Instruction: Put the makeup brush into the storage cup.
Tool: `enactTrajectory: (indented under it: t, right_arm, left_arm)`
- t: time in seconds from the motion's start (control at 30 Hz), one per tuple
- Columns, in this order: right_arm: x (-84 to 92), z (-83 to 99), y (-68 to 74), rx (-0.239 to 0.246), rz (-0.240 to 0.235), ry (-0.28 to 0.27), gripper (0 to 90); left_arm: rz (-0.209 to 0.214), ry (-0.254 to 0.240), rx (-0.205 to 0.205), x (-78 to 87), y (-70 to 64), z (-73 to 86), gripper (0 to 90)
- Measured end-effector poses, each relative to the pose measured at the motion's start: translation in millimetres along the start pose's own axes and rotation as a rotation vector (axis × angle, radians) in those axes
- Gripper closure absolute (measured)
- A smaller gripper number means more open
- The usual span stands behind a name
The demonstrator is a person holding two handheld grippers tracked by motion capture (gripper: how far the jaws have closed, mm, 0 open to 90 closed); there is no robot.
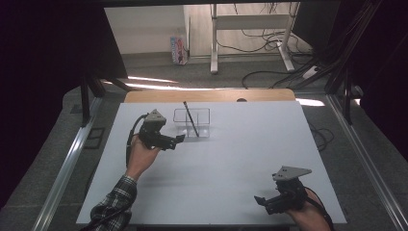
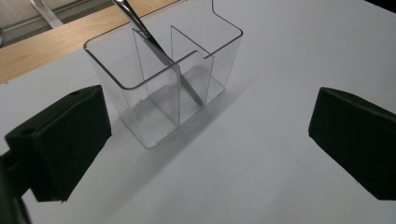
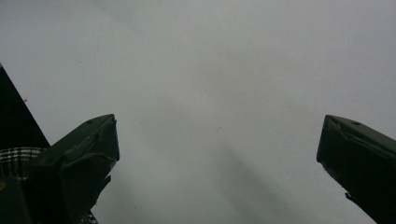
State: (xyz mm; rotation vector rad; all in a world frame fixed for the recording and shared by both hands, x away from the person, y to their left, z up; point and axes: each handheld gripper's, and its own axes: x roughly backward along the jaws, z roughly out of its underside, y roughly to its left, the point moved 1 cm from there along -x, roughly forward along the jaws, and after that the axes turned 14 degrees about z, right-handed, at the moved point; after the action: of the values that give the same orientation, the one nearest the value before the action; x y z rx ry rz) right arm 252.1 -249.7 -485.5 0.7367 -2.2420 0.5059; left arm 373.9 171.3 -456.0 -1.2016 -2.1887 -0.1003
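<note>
Beside left tool [image 1: 179, 139], clear boxy organizer [image 1: 191, 123], slim metal rod [image 1: 190, 118]

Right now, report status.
Left claw open, facing clear holder. Metal rod leans inside. Right claw open over bare table.

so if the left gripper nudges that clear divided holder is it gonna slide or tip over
The clear holder looks like thin, empty plastic, so probably light and apt to slide on the smooth white table. It stands taller than it is deep, and the metal rod leans out above its rim, so a high push might tip it. The left gripper is open beside it.
</note>
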Motion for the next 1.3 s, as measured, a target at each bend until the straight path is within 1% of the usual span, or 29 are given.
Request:
enactTrajectory:
  t: [0.03, 0.4, 0.57, 0.7, 0.8, 0.93, 1.0, 1.07, 1.17, 1.3]
  right_arm:
    - [0.0, 0.0, 0.0, 0.000, 0.000, 0.001, 0.0]
    - [0.1, -0.1, 0.4, 0.004, 0.001, 0.001, 0.0]
    - [0.3, 0.0, 0.1, -0.001, 0.003, -0.001, 0.0]
    - [0.6, 0.0, -0.4, -0.005, 0.009, -0.002, 0.0]
    - [0.5, -0.1, -0.8, -0.010, 0.006, -0.003, 0.0]
    - [1.4, -0.1, -1.4, -0.017, 0.011, -0.010, 0.0]
    - [2.2, 0.0, -2.2, -0.023, 0.022, -0.015, 0.0]
    - [2.5, 0.2, -2.6, -0.032, 0.025, -0.020, 0.0]
    - [3.5, 0.4, -3.9, -0.032, 0.033, -0.028, 0.0]
    - [4.2, 0.6, -4.9, -0.034, 0.042, -0.032, 0.0]
  left_arm:
    - [0.005, 0.000, 0.002, 0.5, -0.4, 1.1, 0.0]
    - [-0.004, 0.001, 0.002, 7.1, -5.0, 9.6, 0.0]
    - [-0.009, 0.001, 0.009, 9.8, -6.8, 14.3, 0.0]
    - [-0.002, -0.008, 0.020, 12.8, -9.0, 18.7, 0.0]
    - [-0.001, -0.011, 0.021, 15.0, -11.2, 20.4, 0.0]
    - [0.009, -0.018, 0.025, 17.7, -15.2, 22.4, 0.0]
    - [0.014, -0.023, 0.027, 19.2, -17.3, 24.1, 0.0]
    - [0.015, -0.025, 0.027, 20.5, -18.6, 25.6, 0.0]
    - [0.017, -0.033, 0.026, 23.2, -21.2, 28.0, 0.0]
    - [0.014, -0.031, 0.019, 26.1, -24.7, 31.7, 0.0]
